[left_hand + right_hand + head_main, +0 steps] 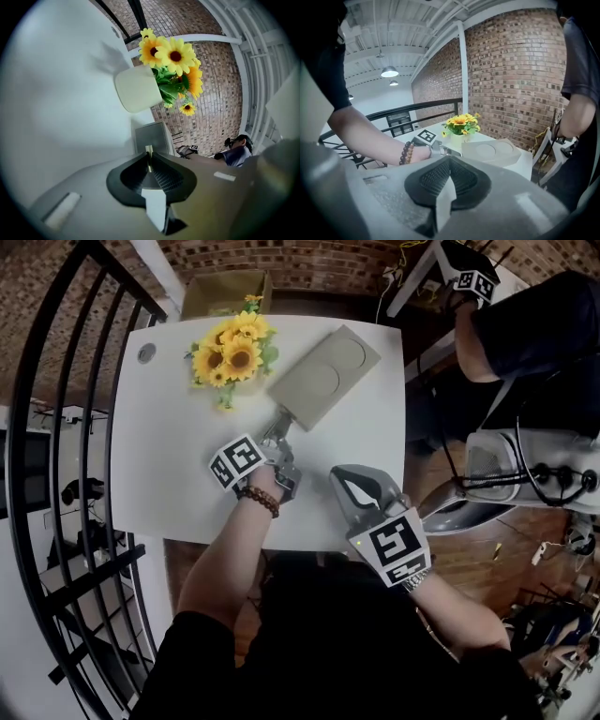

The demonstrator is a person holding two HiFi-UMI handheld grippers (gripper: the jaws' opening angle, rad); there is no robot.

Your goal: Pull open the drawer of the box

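Left gripper [279, 420] clenched on thin pull tab [149, 152] of box [323, 376], box near far right corner of desk [169, 456], sunflowers [234, 348] beside it, right gripper [352, 486] closed on nothing at near edge

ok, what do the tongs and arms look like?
Left tongs and right tongs: grey bodies, black ribbed pads, each with a cube of black-and-white square markers. Short black sleeves. Brown bead bracelet on the left wrist, what looks like a metal watch on the right.
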